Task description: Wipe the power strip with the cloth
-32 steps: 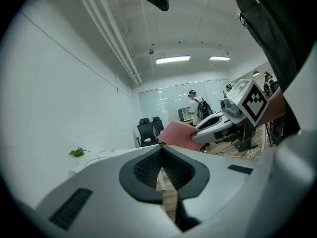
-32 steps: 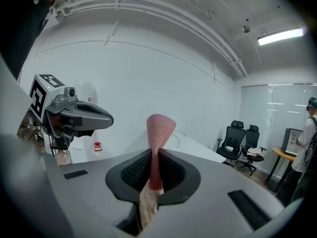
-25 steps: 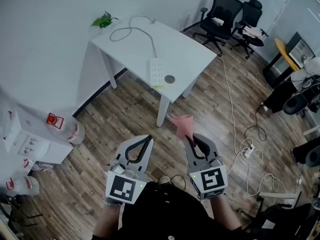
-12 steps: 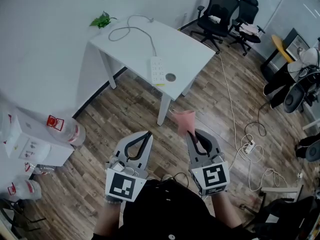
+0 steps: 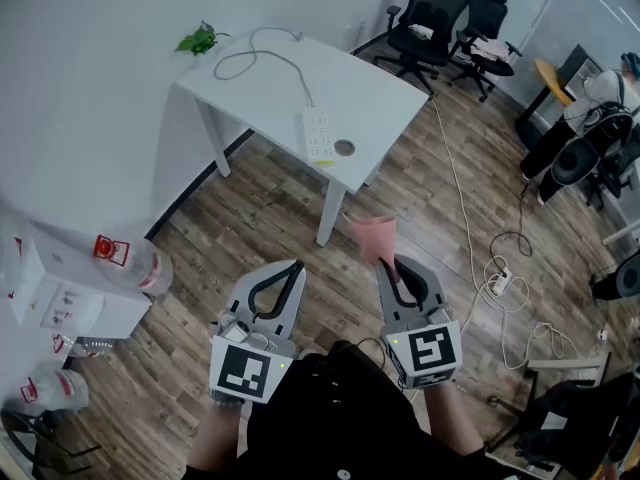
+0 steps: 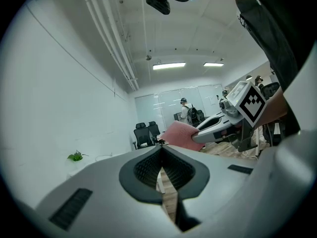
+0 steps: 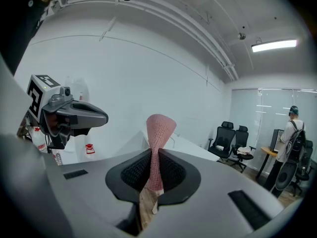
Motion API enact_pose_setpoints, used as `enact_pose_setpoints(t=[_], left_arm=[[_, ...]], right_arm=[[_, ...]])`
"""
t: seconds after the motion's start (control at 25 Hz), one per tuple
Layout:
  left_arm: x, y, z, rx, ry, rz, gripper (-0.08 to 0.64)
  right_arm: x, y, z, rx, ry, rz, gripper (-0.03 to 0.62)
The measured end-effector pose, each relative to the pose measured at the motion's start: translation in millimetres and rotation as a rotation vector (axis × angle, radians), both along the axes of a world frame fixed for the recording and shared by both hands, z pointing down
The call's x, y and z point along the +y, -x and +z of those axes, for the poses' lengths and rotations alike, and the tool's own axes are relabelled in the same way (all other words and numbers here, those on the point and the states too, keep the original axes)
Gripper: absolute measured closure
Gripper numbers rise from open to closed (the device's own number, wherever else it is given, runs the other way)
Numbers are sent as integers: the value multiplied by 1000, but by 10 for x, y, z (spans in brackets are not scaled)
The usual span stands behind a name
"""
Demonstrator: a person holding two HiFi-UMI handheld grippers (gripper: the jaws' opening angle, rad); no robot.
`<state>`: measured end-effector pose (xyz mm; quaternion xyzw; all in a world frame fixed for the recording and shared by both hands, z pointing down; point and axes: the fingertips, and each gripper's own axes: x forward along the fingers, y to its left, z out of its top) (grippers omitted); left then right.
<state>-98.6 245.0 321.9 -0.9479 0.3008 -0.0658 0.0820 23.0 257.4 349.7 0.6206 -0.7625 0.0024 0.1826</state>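
While the right gripper (image 5: 388, 261) pinches the cloth (image 5: 372, 236) and the left gripper (image 5: 293, 268) sits closed, empty, walk closer; the distant power strip (image 5: 319, 135) probably needs steadying.

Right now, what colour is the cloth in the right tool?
Pink cloth, clearest in the right gripper view.

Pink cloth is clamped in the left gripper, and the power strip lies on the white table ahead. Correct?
One slip: the pink cloth is clamped in the right gripper, not the left, as the right gripper view shows. The left gripper is shut on nothing. The power strip does lie on the white table.
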Motion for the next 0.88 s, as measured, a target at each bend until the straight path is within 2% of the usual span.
enact_pose_setpoints(t=[0.4, 0.88], left_arm=[[-44, 37, 19, 0, -23, 19, 546], [-606, -110, 36, -3, -26, -56, 546]], right_arm=[[1, -29, 60, -4, 7, 40, 541], [-720, -248, 60, -3, -10, -25, 541]])
